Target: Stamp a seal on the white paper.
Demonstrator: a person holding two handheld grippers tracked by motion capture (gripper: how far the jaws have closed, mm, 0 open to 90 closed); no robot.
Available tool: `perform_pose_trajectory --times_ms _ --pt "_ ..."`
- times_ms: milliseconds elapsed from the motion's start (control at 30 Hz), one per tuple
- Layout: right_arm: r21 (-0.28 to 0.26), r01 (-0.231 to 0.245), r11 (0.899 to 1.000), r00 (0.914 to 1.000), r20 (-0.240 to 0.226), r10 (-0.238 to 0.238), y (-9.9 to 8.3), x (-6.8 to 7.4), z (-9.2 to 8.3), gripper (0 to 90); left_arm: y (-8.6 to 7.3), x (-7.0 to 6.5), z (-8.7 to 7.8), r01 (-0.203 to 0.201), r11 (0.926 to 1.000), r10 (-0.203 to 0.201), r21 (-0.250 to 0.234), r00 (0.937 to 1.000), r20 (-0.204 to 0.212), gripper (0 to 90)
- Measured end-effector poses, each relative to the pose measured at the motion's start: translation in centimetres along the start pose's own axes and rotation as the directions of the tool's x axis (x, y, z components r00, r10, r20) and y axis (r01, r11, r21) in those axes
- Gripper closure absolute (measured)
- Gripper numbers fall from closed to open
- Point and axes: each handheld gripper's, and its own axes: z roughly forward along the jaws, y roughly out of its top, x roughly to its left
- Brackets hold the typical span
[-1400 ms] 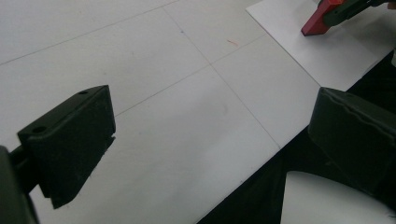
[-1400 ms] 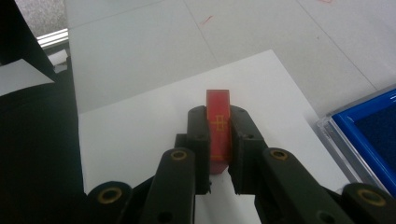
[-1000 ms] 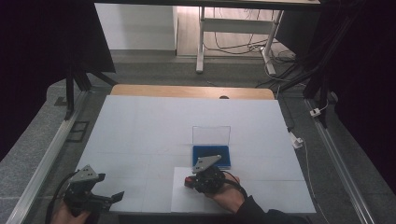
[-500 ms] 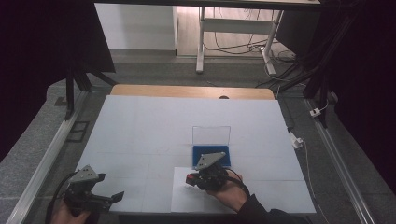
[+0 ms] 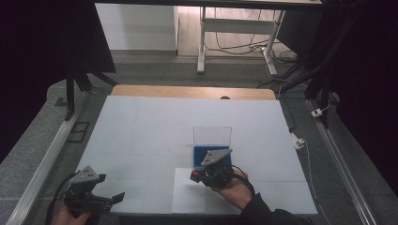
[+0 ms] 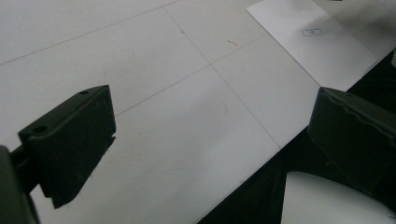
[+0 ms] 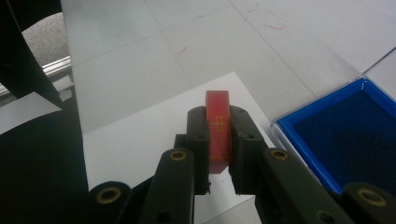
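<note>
Risk: red block (image 7: 218, 130) clenched narrow-face between right tongs (image 7: 218, 140) above white sheet (image 7: 140, 140), beside blue tray (image 7: 345, 135); may pivot or slip. Left tongs (image 6: 210, 140) released, idle over tabletop (image 5: 150, 126).

The left matte-black two-jaw gripper (image 5: 101, 200) is wearing a grey three-cornered plate on top and trailing a black cable. The right matte-black two-jaw gripper (image 7: 218, 140) is showing brass-ringed pivot holes along its linkage arms. A dark sleeve (image 5: 270, 214) is covering the person's right forearm.
</note>
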Motion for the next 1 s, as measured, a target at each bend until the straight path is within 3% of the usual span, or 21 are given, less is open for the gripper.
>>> perform_pose_trajectory --times_ms 500,1000 --pt "-0.022 -0.027 0.999 0.9995 0.018 0.027 0.0 -1.4 -1.0 79.5 0.0 0.0 0.0 0.000 1.0000 0.000 0.000 1.0000 0.001 1.6" --pt "-0.035 -0.055 0.998 0.9958 0.071 0.057 0.0 -2.9 -2.0 79.5 0.0 0.0 0.0 0.000 1.0000 0.000 0.002 1.0000 -0.001 1.7"
